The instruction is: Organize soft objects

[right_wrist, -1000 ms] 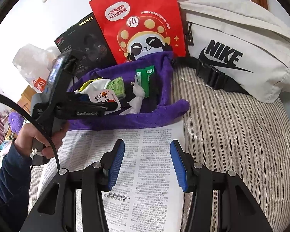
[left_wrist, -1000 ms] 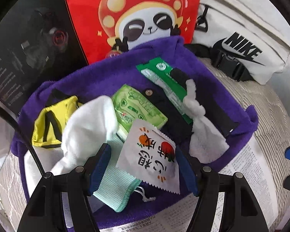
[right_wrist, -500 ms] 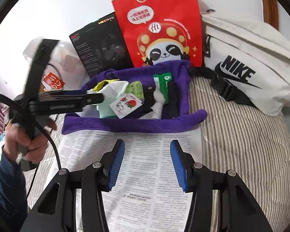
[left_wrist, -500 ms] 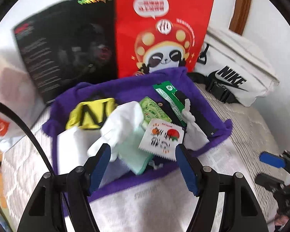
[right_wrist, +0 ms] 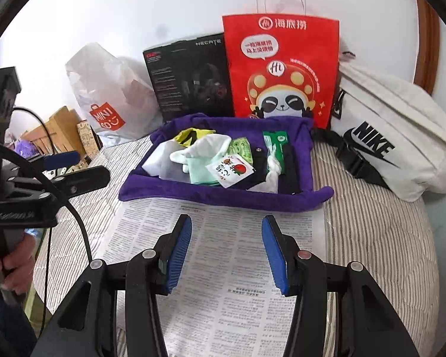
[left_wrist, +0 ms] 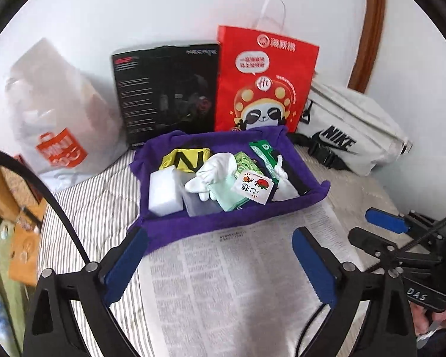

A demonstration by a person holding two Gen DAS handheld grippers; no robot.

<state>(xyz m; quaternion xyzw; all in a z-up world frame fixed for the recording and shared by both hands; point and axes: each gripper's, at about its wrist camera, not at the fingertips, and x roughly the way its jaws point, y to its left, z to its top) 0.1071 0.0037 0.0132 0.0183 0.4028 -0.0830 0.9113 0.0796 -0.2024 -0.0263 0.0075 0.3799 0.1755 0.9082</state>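
A: Seen in the purple fabric tray (left_wrist: 232,226), far end of the newspaper (left_wrist: 238,282): white glove (left_wrist: 214,175), mint cloth (left_wrist: 227,195), white sponge block (left_wrist: 165,192) at left, snack sachet (left_wrist: 254,187) lying on top.

B: Light and limp, most likely (sachet possibly slick). Best pinched at a bunched fold or the glove's cuff, not a flat face.

A: Claws?

B: Left gripper (left_wrist: 218,263) spread wide, empty, near edge of the tray. Right gripper (right_wrist: 226,255) parted too, holding nothing, over the newspaper.
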